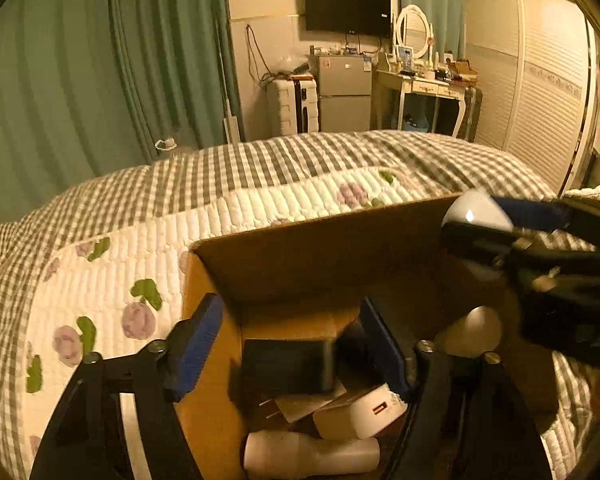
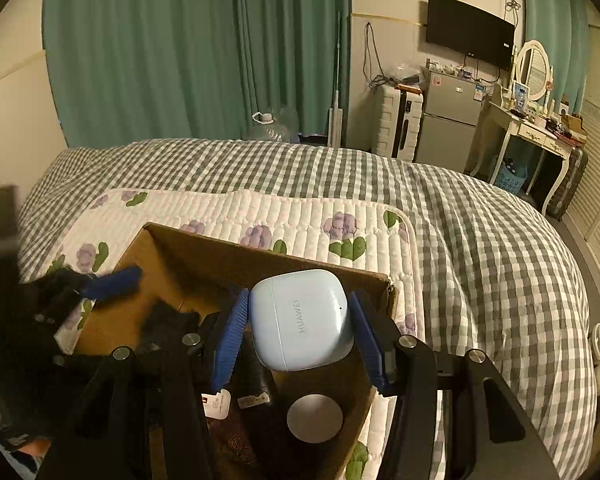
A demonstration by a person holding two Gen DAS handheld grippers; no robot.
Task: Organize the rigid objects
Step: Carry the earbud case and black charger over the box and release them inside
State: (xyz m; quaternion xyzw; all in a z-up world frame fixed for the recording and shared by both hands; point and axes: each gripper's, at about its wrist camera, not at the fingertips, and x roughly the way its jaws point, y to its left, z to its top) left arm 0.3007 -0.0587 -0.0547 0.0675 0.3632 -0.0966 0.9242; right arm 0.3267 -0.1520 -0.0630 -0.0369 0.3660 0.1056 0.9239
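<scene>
An open cardboard box (image 1: 324, 256) lies on the bed. My left gripper (image 1: 290, 312) reaches into it, jaws open. A black rectangular block (image 1: 288, 364) sits between the blue pads (image 1: 198, 348), blurred and clear of the left pad. Under it lie a white charger (image 1: 376, 412) with an orange port, a white bottle-shaped item (image 1: 308, 456) and a round grey item (image 1: 476, 332). My right gripper (image 2: 300, 296) is shut on a pale blue earbud case (image 2: 300, 320), held over the box's (image 2: 204, 256) right half, above the round grey item (image 2: 314, 418). The left gripper's blue pad (image 2: 112, 280) shows at the box's left side.
The box rests on a white floral quilted mat (image 2: 300, 216) over a grey checked bedspread (image 2: 480, 240). Beyond the bed stand green curtains (image 2: 160, 48), a white suitcase (image 2: 398, 120), a small fridge (image 2: 448, 116), a dressing table (image 2: 532, 132) and a louvred wardrobe (image 1: 548, 92).
</scene>
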